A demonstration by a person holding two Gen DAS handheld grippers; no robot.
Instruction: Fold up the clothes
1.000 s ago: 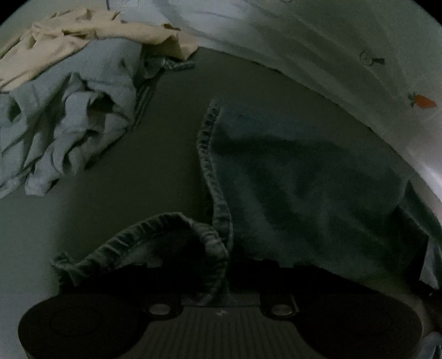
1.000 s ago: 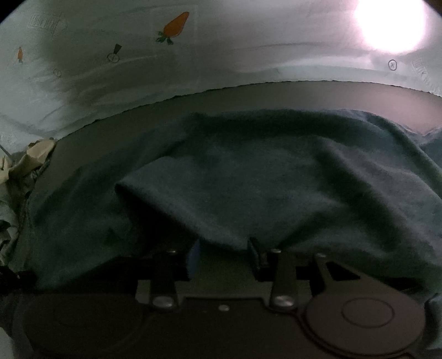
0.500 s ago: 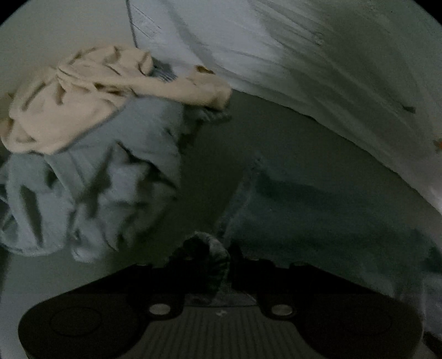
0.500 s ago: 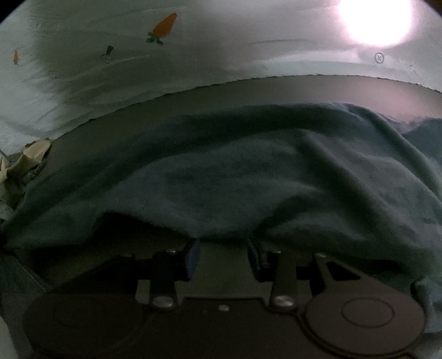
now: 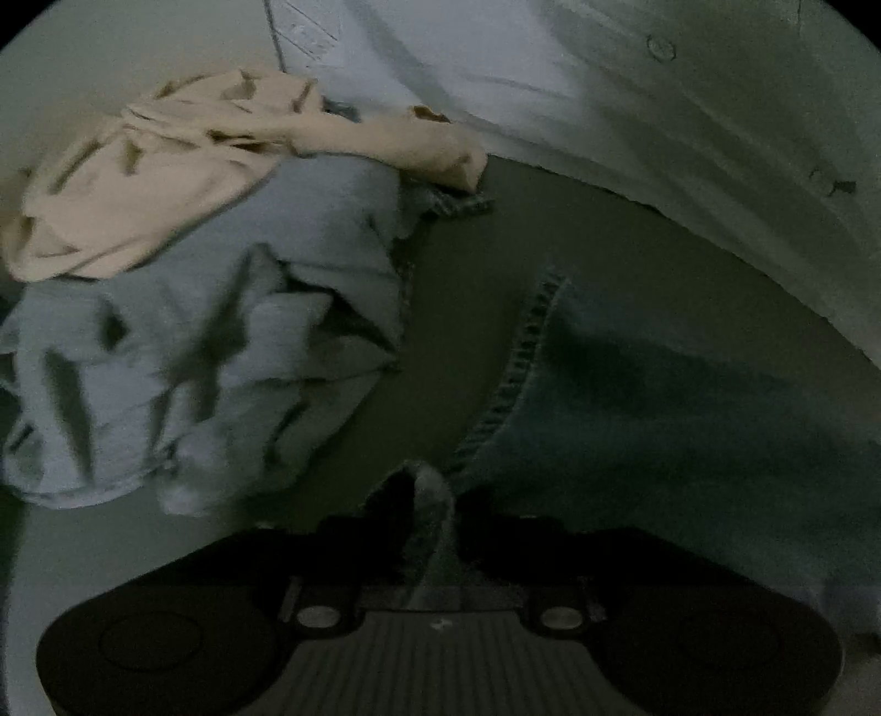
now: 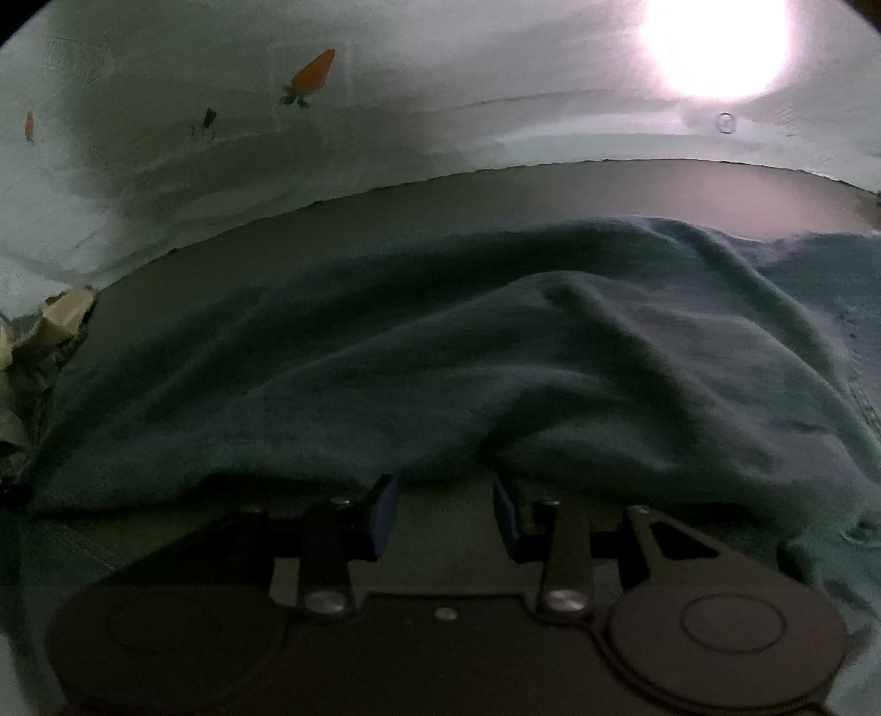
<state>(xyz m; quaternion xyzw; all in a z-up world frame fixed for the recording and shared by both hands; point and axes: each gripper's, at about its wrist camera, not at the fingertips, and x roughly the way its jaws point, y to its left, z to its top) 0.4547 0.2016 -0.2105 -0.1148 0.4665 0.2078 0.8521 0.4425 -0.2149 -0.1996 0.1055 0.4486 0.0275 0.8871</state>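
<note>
A dark teal garment point(image 5: 661, 418) with a ribbed hem lies spread on the dark table. My left gripper point(image 5: 435, 506) is shut on a bunched piece of its hem, which runs back between the fingers. In the right wrist view the same teal garment point(image 6: 440, 358) lies rumpled just beyond my right gripper point(image 6: 443, 495). That gripper is open, its blue-padded fingers point(image 6: 382, 509) apart, with the cloth edge at the tips and nothing between them.
A crumpled light blue garment point(image 5: 209, 352) with a cream garment point(image 5: 181, 165) on top lies at the left. A pale sheet with carrot prints point(image 6: 314, 71) hangs along the table's far edge point(image 6: 495, 176). A bright glare point(image 6: 710, 44) sits at top right.
My left gripper has pulled the teal hem taut and swung toward the clothes pile, so less loose hem shows. The right gripper has stayed open while the teal cloth settled lower before it.
</note>
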